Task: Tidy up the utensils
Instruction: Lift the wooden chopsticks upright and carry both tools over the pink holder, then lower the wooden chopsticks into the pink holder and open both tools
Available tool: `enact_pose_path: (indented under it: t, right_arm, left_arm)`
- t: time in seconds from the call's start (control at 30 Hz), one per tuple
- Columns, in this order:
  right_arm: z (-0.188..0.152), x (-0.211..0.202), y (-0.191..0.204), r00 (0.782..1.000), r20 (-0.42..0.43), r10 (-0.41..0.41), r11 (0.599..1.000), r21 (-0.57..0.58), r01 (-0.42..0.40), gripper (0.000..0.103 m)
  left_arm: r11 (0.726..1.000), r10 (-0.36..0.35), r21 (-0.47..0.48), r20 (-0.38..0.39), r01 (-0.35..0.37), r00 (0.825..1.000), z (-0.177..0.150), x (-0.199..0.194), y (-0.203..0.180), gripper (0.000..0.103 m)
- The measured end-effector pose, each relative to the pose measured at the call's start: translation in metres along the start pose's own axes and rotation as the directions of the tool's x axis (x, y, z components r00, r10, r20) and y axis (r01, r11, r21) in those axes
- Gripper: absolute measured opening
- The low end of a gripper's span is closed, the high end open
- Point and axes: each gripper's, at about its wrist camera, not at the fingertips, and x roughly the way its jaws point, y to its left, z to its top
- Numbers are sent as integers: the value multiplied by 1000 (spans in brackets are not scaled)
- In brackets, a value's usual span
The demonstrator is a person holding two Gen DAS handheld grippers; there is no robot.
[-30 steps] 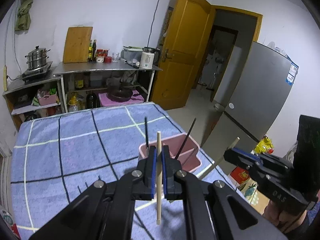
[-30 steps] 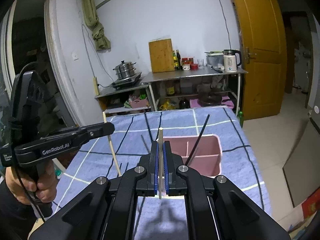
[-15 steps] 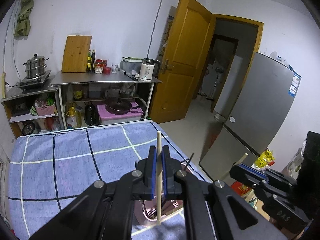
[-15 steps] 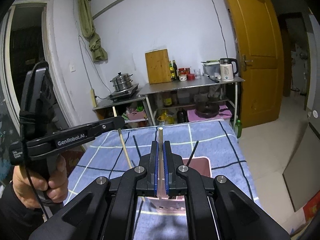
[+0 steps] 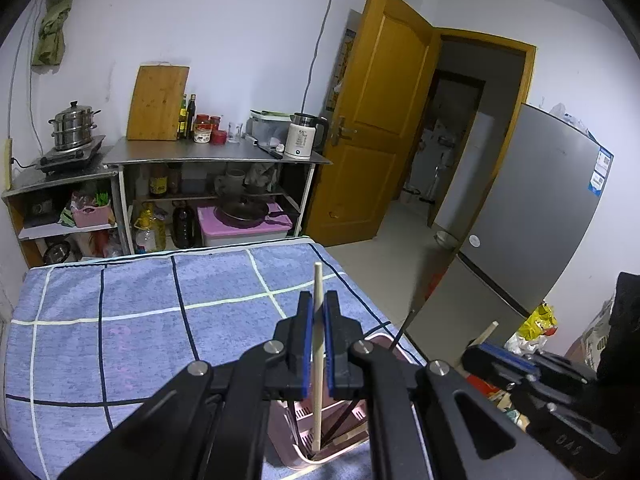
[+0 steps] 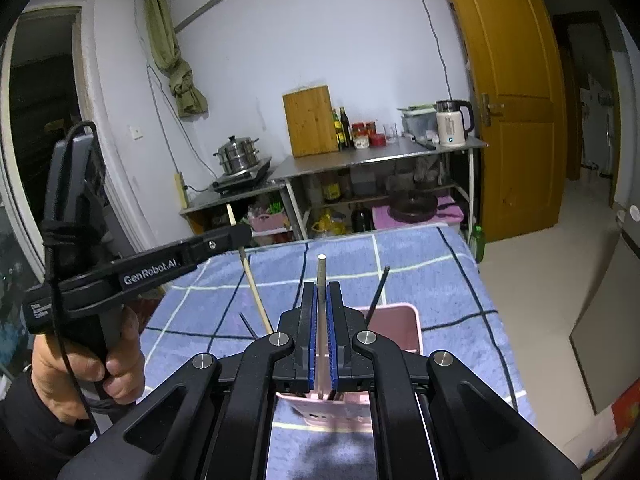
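My left gripper [image 5: 317, 336] is shut on a pale wooden chopstick [image 5: 317, 412], held upright with its lower tip inside the pink utensil holder [image 5: 340, 454] on the blue checked cloth. My right gripper [image 6: 319, 336] is shut on another pale chopstick [image 6: 321, 276], upright over the same pink holder [image 6: 396, 322]. Black chopsticks [image 6: 378, 292] stand slanted in the holder. The left gripper [image 6: 240, 236] shows in the right wrist view with its chopstick [image 6: 256, 296]. The right gripper [image 5: 492, 354] shows at the lower right of the left wrist view.
The table's blue checked cloth [image 5: 140, 304] ends at its right edge near the holder. Behind stand a steel shelf with a kettle [image 5: 302, 140], a cutting board [image 5: 158, 104] and a steamer pot [image 5: 74, 124]. A grey fridge [image 5: 540, 216] and an orange door [image 5: 380, 128] are to the right.
Both grippers moved forward over the pink holder and lowered, so the holder now sits under the fingers. The left chopstick's tip has gone into the holder. Both stay shut on their chopsticks.
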Motion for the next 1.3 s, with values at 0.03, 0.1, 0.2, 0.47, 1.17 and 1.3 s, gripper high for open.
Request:
enact_pose_path:
  t: [0.03,0.1,0.2,0.47,1.17,1.3]
  right_arm:
    - [-3,4,-1,1000,-8,1,1000,2,-1,4]
    - [-9,11,-3,1000,-23,0,1000,1,0,4]
    - [-18,20,-5,999,-37,-2,1000,0,2,4]
    - [-34,39,-8,997,-79,-8,1000,-2,8,4]
    - [-53,50,-22,990,-140,-1,1000,26,5,5]
    - [-53,49,-22,990,-141,4,1000,26,0,5]
  left_arm:
    - [1000,0,2,-4,0,1000,-2,3,1,6]
    - [1000,6,6,-12,-6,1000,-7,8,3,6]
    - [1000,8,11,-21,-8,1000,-16,14,4,6]
    - [998,-3,64,-55,7,998,-38,22,-3,6]
    - [996,5,94,-93,4,996,-57,20,-9,6]
    - [992,-5,125,-88,16,996,-59,15,-17,6]
